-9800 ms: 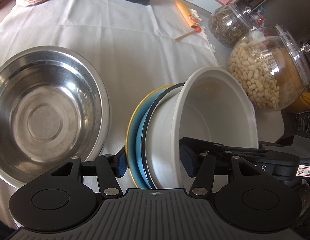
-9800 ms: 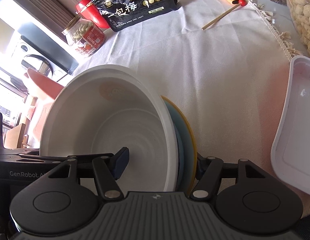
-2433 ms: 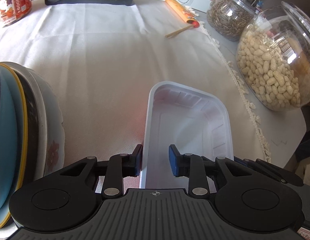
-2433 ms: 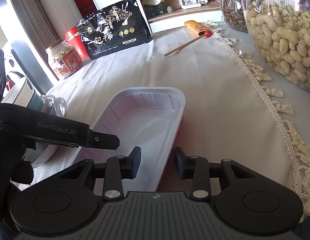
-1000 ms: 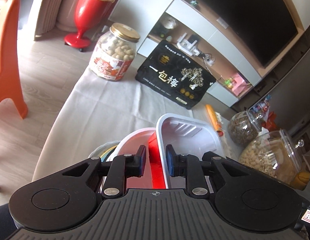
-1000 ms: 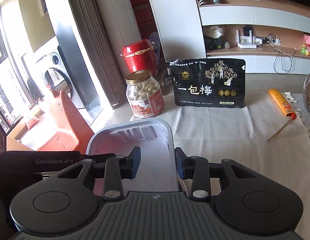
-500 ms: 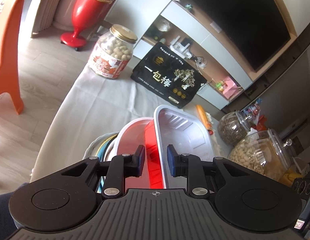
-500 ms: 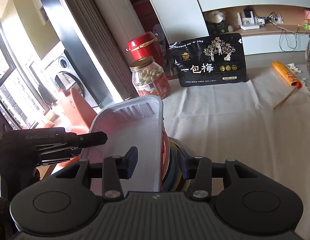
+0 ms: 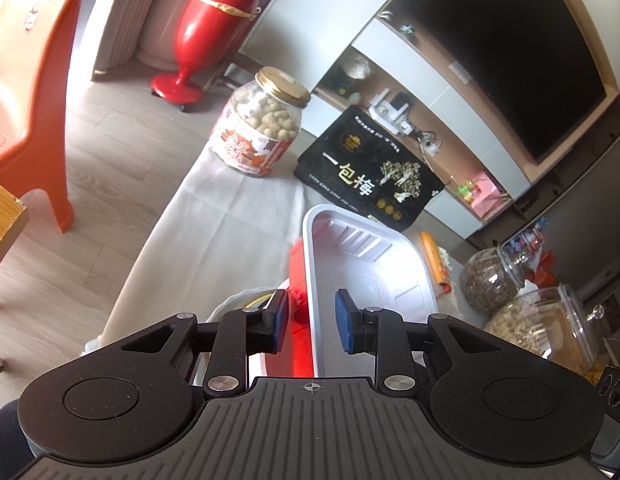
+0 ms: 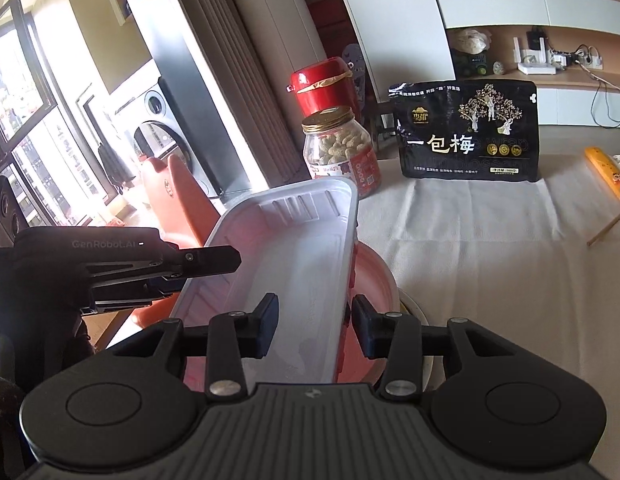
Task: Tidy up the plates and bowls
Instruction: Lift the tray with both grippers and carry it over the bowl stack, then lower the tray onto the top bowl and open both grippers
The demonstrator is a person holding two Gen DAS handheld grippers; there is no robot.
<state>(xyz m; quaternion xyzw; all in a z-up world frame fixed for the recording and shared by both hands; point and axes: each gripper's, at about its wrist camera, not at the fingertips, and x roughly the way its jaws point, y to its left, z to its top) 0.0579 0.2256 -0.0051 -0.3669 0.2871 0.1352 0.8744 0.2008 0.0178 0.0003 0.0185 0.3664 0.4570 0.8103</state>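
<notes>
A white rectangular plastic tray with a red outside rests tilted on a red-and-white bowl atop the stack of plates and bowls. My left gripper straddles the tray's left rim with its jaws apart, not pinching. My right gripper straddles the tray's right rim, jaws also apart on either side of it. The left gripper's body shows in the right wrist view beside the tray. Most of the stack is hidden under the tray.
A peanut jar and a black snack bag stand at the table's far end. Glass jars sit at right, an orange packet and stick beyond. An orange chair stands left, off the white tablecloth.
Both grippers carried the tray from the table up onto the stack. In the last half second both sets of jaws widened off the tray's rims.
</notes>
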